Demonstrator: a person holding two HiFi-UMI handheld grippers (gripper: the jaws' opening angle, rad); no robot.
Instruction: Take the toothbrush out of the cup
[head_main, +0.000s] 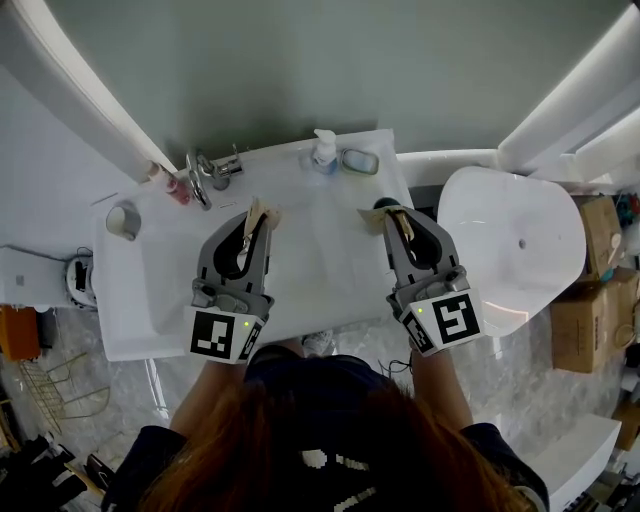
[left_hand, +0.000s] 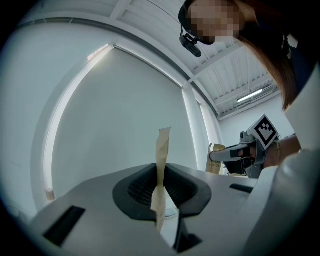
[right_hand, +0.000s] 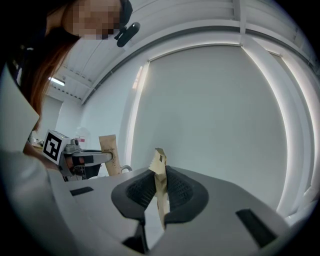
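Far left on the white sink counter (head_main: 130, 300), a white cup (head_main: 123, 220) – too small to tell whether a toothbrush stands in it, and well apart from both grippers. Next along, a small pink item (head_main: 172, 187) just beside the chrome faucet (head_main: 205, 175). Over the basin, the left gripper (head_main: 258, 215), pointing level toward the wall, jaws pressed together on a tan paper strip (left_hand: 162, 150) that is thin, upright and sticking up past the pads. At the counter's back edge, a pump bottle (head_main: 323, 152) with a soap dish (head_main: 360, 161) just beside it. Further right, the right gripper (head_main: 392, 218), likewise clamped – on a tan paper packet (right_hand: 160, 165) with a serrated top edge, slightly tilted. Beyond the counter, a white toilet (head_main: 510, 240), then cardboard boxes (head_main: 590, 290) at the far right
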